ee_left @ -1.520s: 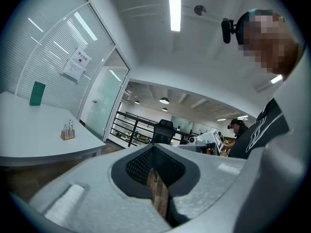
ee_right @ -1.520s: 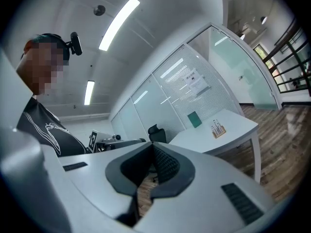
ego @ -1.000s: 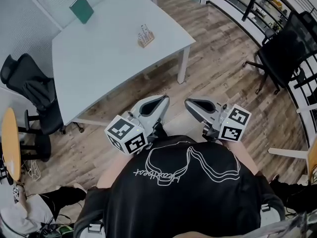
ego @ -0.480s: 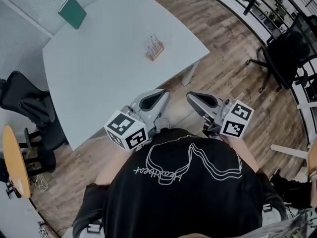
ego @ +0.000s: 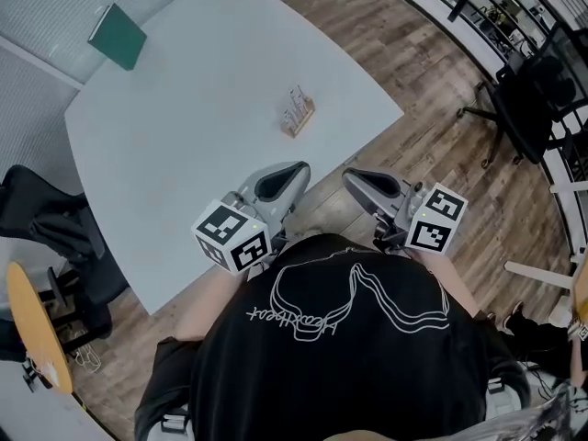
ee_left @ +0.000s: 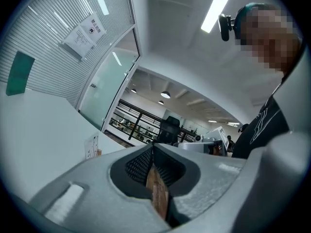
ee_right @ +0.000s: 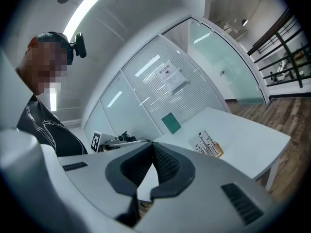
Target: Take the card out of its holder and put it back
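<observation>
Potentially, the small wooden holder (ego: 299, 120) could be knocked over with its white card (ego: 294, 102) by the closed, empty left hand-held gripper (ego: 299, 167) or right hand-held gripper (ego: 349, 175).

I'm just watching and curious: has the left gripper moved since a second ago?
Yes. The left gripper has come closer to the card holder on the white table; its tip now reaches the table's edge.

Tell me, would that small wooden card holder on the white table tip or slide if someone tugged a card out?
It might slide or lift: the small wooden card holder looks light, and nothing visibly fixes it to the smooth white table. Its upright printed cards look thin, so probably bendy.
</observation>
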